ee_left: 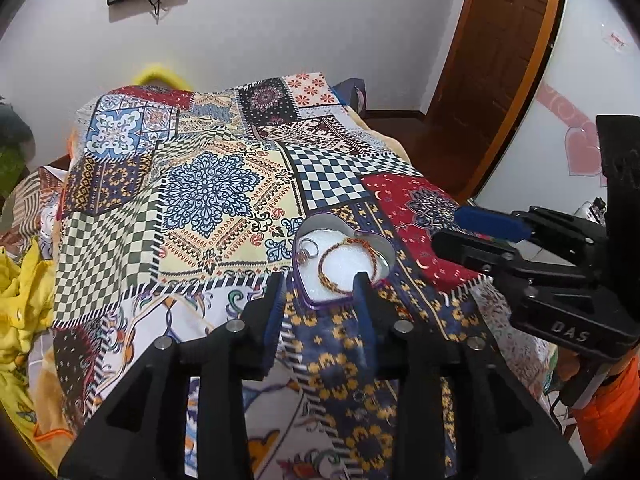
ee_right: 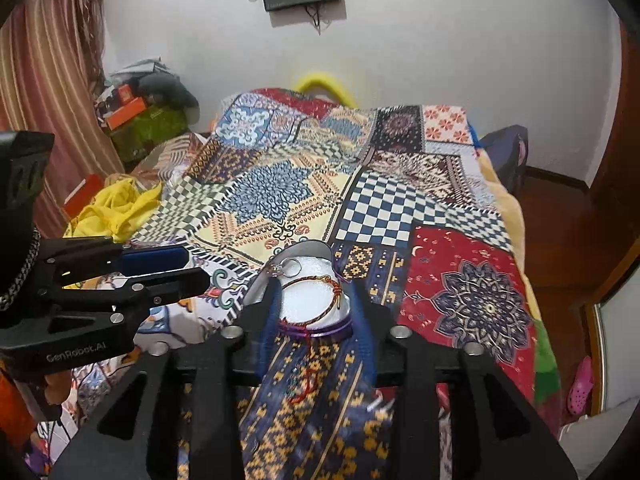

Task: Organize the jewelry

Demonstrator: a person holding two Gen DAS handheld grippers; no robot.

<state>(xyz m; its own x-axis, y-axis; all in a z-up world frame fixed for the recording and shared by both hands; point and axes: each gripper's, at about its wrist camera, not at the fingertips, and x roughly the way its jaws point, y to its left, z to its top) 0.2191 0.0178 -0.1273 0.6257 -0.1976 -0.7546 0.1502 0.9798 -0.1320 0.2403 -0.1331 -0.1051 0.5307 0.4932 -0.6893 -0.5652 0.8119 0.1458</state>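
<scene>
A heart-shaped tin box (ee_left: 382, 242) with purple rim and white foam lining lies open on the patchwork bedspread. Inside lie a red-and-gold braided bracelet (ee_left: 340, 248) and a silver ring piece (ee_left: 309, 250). My left gripper (ee_left: 320, 284) is open and empty, fingers just short of the box's near edge. My right gripper (ee_right: 314, 292) is open, its fingertips over the box (ee_right: 316, 250), straddling the bracelet (ee_right: 316, 280); the ring (ee_right: 290, 266) lies beyond. A red thread piece (ee_right: 308, 384) and small silver items (ee_right: 378, 402) lie on the cloth below the right gripper.
The patchwork bedspread (ee_left: 216, 200) covers the bed. Yellow cloth (ee_right: 116, 204) lies at the left edge. A wooden door (ee_left: 492, 60) stands to the right, clutter boxes (ee_right: 132, 112) at the far left. Small silver pieces (ee_left: 360, 396) lie on the cloth under the left gripper.
</scene>
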